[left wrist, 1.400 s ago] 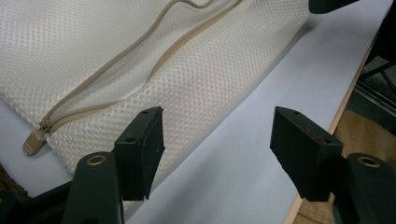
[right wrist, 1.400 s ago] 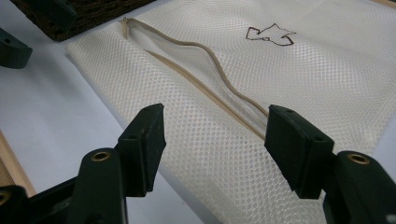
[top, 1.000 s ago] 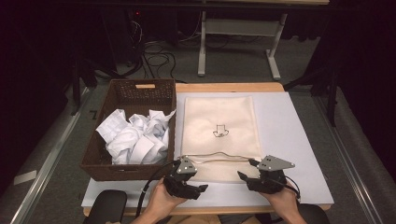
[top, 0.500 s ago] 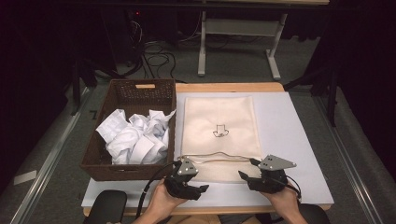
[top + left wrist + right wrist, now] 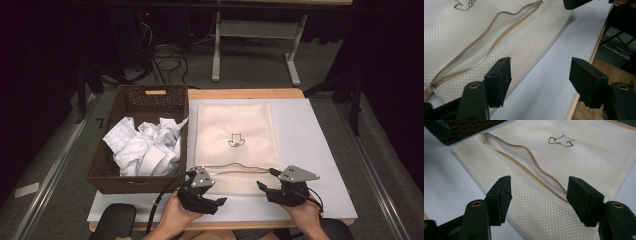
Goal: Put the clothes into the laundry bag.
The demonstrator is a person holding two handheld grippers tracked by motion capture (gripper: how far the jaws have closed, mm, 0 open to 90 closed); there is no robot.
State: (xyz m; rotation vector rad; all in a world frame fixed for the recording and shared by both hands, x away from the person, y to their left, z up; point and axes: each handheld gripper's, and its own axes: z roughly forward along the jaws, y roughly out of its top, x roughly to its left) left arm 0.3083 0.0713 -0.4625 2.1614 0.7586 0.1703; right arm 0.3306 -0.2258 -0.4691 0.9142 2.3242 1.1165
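Note:
A cream mesh laundry bag (image 5: 235,125) lies flat on the white mat (image 5: 310,135), with a small arrow drawing (image 5: 235,141) on it. Its zipper (image 5: 232,167) near the front edge gapes partly open. My left gripper (image 5: 220,202) is held low at the bag's front left corner, pointing right along the table's edge. Its jaws have just been opening a little wider and stand open over bare mat (image 5: 540,63) with nothing between them. My right gripper (image 5: 264,178) sits at the bag's front right, open above the mesh (image 5: 539,181) just short of the zipper (image 5: 531,162).
A dark wicker basket (image 5: 150,92) stands left of the bag, holding crumpled white clothes (image 5: 145,145). The wooden table edge (image 5: 586,72) runs close behind my left gripper. A black round seat part (image 5: 115,220) sits at front left. Metal desk legs (image 5: 216,55) stand beyond the table.

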